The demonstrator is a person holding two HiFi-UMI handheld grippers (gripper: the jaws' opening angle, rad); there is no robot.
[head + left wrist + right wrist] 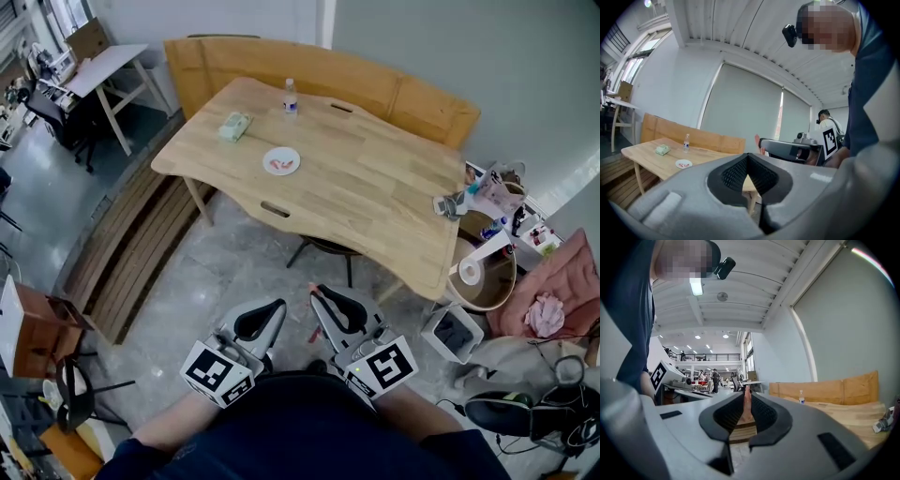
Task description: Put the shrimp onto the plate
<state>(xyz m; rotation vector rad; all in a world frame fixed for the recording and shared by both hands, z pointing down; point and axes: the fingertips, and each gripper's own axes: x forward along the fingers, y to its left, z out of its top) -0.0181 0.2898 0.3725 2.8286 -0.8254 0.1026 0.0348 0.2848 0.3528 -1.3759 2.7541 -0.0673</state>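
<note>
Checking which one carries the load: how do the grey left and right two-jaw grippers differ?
The grey left gripper has its jaws shut on nothing; the grey right gripper clamps a pink shrimp. In the head view the left gripper angles rightward, the right gripper leftward. Both sit low over the stone floor, short of the wooden table.

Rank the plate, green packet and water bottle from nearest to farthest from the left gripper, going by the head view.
1. Plate, middle of the table, nearest the left gripper.
2. Green packet, toward the left end.
3. Water bottle, by the far edge.
</note>
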